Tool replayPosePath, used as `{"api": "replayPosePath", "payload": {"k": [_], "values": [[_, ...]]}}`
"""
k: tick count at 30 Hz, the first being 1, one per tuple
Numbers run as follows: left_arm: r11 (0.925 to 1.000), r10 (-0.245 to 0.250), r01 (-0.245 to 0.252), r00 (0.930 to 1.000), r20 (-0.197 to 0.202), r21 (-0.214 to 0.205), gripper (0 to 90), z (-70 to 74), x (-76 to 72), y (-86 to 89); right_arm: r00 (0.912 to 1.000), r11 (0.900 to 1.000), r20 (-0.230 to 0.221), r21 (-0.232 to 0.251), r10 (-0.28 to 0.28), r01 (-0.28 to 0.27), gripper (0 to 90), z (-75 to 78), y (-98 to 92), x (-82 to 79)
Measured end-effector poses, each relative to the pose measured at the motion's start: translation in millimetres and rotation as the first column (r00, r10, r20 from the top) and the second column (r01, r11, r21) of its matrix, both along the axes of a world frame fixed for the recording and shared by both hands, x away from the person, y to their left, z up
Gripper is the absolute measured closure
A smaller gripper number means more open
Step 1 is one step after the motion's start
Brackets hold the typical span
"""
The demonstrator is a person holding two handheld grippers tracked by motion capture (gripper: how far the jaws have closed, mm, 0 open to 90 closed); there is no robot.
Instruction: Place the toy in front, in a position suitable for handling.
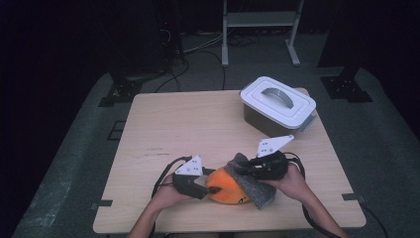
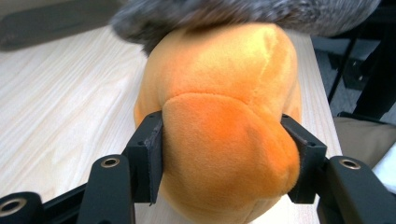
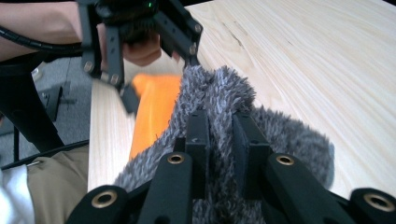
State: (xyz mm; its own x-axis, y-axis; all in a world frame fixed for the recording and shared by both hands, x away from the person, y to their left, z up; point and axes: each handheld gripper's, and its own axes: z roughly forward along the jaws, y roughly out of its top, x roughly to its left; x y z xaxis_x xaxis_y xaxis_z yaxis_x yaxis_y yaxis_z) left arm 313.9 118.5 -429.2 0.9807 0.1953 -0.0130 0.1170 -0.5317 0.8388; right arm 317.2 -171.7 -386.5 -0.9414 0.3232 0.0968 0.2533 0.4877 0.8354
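Observation:
An orange plush toy (image 1: 225,191) lies near the table's front edge. My left gripper (image 1: 212,189) is shut on its left end; in the left gripper view both pads press into the orange plush (image 2: 224,116). A grey fuzzy cloth (image 1: 257,191) drapes over the toy's right side. My right gripper (image 1: 245,168) is shut on a fold of it, and in the right gripper view the jaws pinch the grey pile (image 3: 219,93). Past the fold, that view has the orange toy (image 3: 152,107) and the left gripper (image 3: 140,42). The cloth (image 2: 243,14) caps the toy's far end.
A white lidded box (image 1: 277,104) with a grey handle stands at the back right of the wooden table (image 1: 188,124). Beyond the table, cables and a metal frame (image 1: 260,29) stand on the dark floor. The person's forearms come in at the front edge.

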Motion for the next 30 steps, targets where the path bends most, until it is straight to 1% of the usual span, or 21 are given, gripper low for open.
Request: {"api": "replayPosePath", "payload": {"k": [2,4,6,7,8,10,11,12,13,14,15,16,18,19,21,23,25,26,28,30], "values": [[1.0,-0.004,0.004,1.0,-0.009,-0.005,39.5,-0.1,0.5,-1.3,0.9999,0.9996,-0.008,0.025,-0.011,0.011,76.8,-5.5,-9.4,-4.1],[1.0,-0.008,0.008,0.9997,-0.024,0.0,34.5,1.2,0.4,-4.6,0.9998,0.9989,-0.014,0.044,-0.017,0.018,76.8,-9.9,-12.6,-6.8],[0.9998,-0.017,0.017,0.9981,-0.06,0.008,24.0,3.8,1.3,-7.1,0.9999,0.9993,-0.006,0.036,-0.011,0.011,76.8,-11.6,-10.2,-9.2],[0.9999,-0.015,0.016,0.9968,-0.078,0.003,17.9,5.1,1.7,-8.1,1.0,0.9995,0.0,0.031,-0.003,0.003,76.8,-11.3,-8.5,-10.2],[0.9998,-0.013,0.012,0.9954,-0.095,-0.014,14.1,6.1,1.9,-9.2,1.0,0.9995,0.004,0.029,0.008,-0.008,76.7,-10.7,-6.3,-11.2],[0.9997,-0.01,0.008,0.9947,-0.102,-0.023,12.1,7.6,1.9,-11.9,0.9995,0.9995,0.018,0.019,0.027,-0.027,76.7,-9.1,-0.4,-13.4],[0.9998,-0.011,0.01,0.9951,-0.098,-0.016,12.5,8.0,1.9,-12.9,0.9991,0.9994,0.024,0.011,0.034,-0.034,76.6,-7.7,3.2,-14.4],[0.9999,-0.01,0.009,0.9962,-0.086,-0.007,15.7,7.9,1.5,-12.9,0.9985,0.9993,0.039,0.004,0.038,-0.038,76.5,-5.8,7.0,-15.1],[0.9999,-0.01,0.01,0.9969,-0.077,-0.007,22.1,7.7,1.1,-11.9,0.998,0.9992,0.05,0.005,0.039,-0.04,76.5,-3.9,11.0,-15.8],[0.9999,-0.012,0.011,0.997,-0.077,-0.007,25.8,7.5,0.9,-10.2,0.9974,0.999,0.057,0.009,0.043,-0.043,76.4,-2.3,15.2,-16.5],[1.0,-0.009,0.009,0.9982,-0.059,0.0,32.5,7.5,0.4,-8.2,0.9967,0.9987,0.065,0.014,0.048,-0.049,76.5,-1.1,19.3,-16.8],[1.0,-0.003,0.004,0.9987,-0.051,0.004,36.9,7.5,-0.1,-6.1,0.9963,0.9986,0.071,0.014,0.049,-0.051,76.5,-0.2,22.6,-17.0],[0.9999,0.007,-0.008,0.998,-0.063,-0.007,40.4,6.6,0.8,-2.4,0.9958,0.9985,0.077,0.016,0.05,-0.051,76.7,0.8,24.9,-15.5],[0.9999,0.012,-0.013,0.9978,-0.065,-0.005,41.7,6.5,1.6,-0.8,0.9962,0.9986,0.073,0.022,0.047,-0.048,76.7,0.9,23.6,-14.5],[0.9996,0.022,-0.023,0.9966,-0.079,-0.016,42.7,5.4,4.0,1.3,0.997,0.9989,0.07,0.033,0.031,-0.033,76.8,-0.8,17.8,-12.5],[0.9992,0.029,-0.031,0.9955,-0.091,-0.024,42.6,3.7,6.1,3.7,0.9985,0.9989,0.053,0.045,0.011,-0.013,76.8,-5.1,9.3,-12.4],[0.999,0.032,-0.035,0.9945,-0.1,-0.028,42.6,3.0,7.4,5.5,0.9995,0.998,0.028,0.062,-0.012,0.01,76.6,-11.9,-1.7,-13.0],[0.9985,0.036,-0.04,0.9936,-0.108,-0.037,42.6,2.2,8.0,6.2,0.9996,0.997,0.012,0.074,-0.024,0.023,76.6,-15.8,-8.1,-13.1],[0.9979,0.04,-0.046,0.9914,-0.125,-0.045,42.4,1.0,10.0,8.4,0.9985,0.9949,-0.023,0.086,-0.05,0.052,76.6,-23.9,-20.6,-13.2],[0.9965,0.048,-0.057,0.9886,-0.143,-0.061,42.2,-0.6,11.5,10.9,0.9957,0.9932,-0.054,0.084,-0.075,0.08,76.6,-31.0,-30.5,-13.4]]}}
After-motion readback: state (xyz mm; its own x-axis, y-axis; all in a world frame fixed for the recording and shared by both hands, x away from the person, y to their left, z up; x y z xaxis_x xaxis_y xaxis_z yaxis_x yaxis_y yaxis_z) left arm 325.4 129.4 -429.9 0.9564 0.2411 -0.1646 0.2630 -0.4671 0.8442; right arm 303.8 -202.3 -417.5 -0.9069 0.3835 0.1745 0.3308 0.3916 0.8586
